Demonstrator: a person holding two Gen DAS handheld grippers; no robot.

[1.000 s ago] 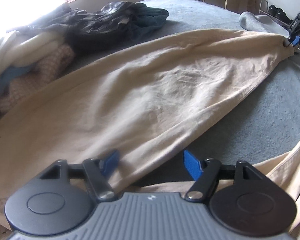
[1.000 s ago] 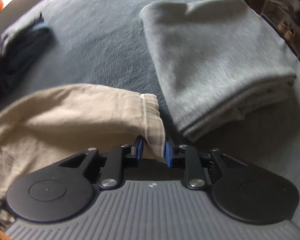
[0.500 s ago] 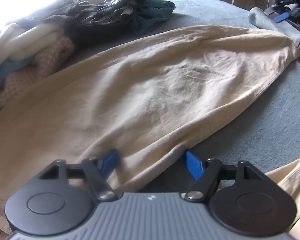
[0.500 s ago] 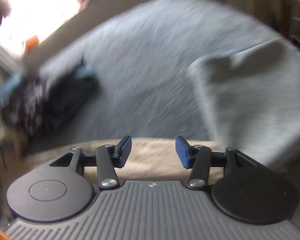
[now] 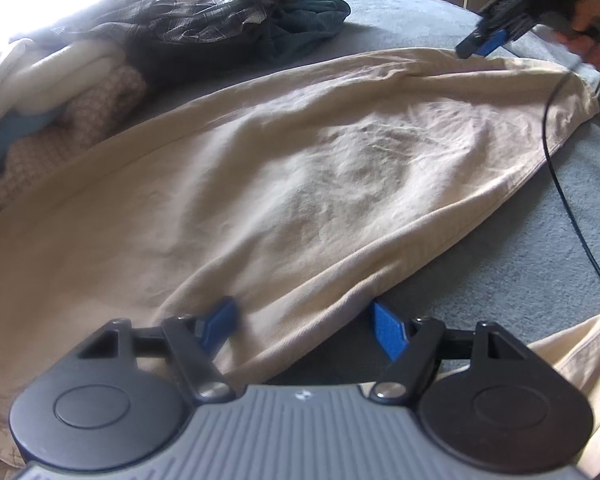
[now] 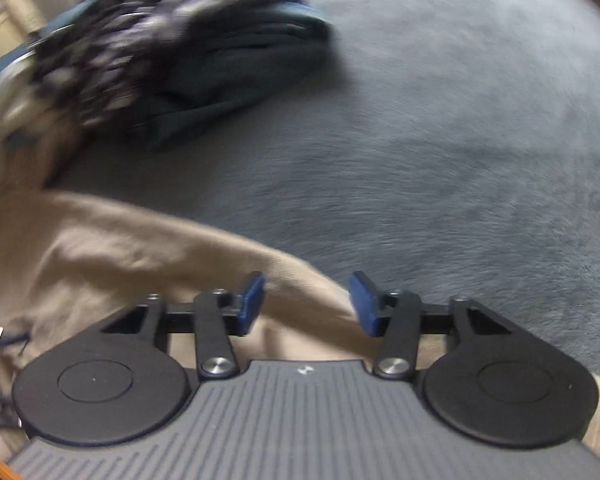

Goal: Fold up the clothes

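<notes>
A beige garment (image 5: pixel 300 180) lies spread over the grey bed cover (image 5: pixel 520 240). My left gripper (image 5: pixel 304 322) stands open at its near edge, straddling a fold of the cloth; the right pad is clear of it. Above the far end of the garment, my right gripper (image 5: pixel 480 46) hovers in a person's hand (image 5: pixel 592 40). In the right wrist view, my right gripper (image 6: pixel 306 300) is above the beige garment (image 6: pixel 120 260). Its jaws are closing, the cloth lies below and between them, and the pads do not press on it.
A heap of dark plaid and teal clothes (image 5: pixel 228 12) lies at the far side, blurred in the right wrist view (image 6: pixel 180 60). Cream and pink knitwear (image 5: pixel 80 112) is piled at the left. A black cable (image 5: pixel 560 184) crosses the garment's right end. Furniture stands beyond the bed.
My right gripper let go of the garment's hem, opened, and swung left over the cloth, away from the folded grey item. The left gripper stayed in place, open.
</notes>
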